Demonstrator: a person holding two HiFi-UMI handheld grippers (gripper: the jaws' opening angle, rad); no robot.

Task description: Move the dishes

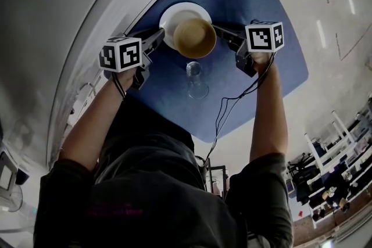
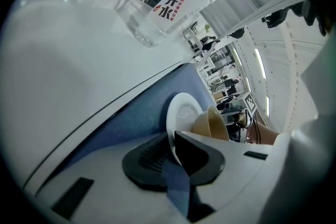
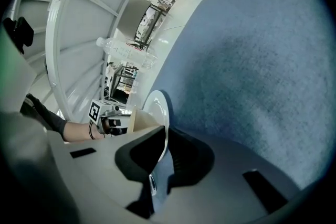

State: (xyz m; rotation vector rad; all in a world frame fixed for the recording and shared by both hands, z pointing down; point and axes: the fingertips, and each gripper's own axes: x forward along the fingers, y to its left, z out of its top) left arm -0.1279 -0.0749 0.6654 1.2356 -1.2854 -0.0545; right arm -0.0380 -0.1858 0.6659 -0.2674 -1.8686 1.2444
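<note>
A white plate (image 1: 174,15) lies on the blue mat (image 1: 256,3) with a tan bowl (image 1: 195,38) standing on it. My left gripper (image 1: 158,36) has its jaws over the plate's left rim, and my right gripper (image 1: 220,29) has its jaws over the right rim. In the left gripper view the plate (image 2: 184,113) edge runs between the dark pads of the left gripper (image 2: 172,152), with the bowl (image 2: 212,123) behind it. In the right gripper view the plate (image 3: 156,107) rim sits pinched in the right gripper (image 3: 165,157).
A clear glass (image 1: 196,81) stands on the mat just in front of the plate, between my arms. A plastic water bottle (image 2: 173,5) lies on the white round table (image 1: 70,20) beyond the mat. Chairs and shelving stand on the floor at the right.
</note>
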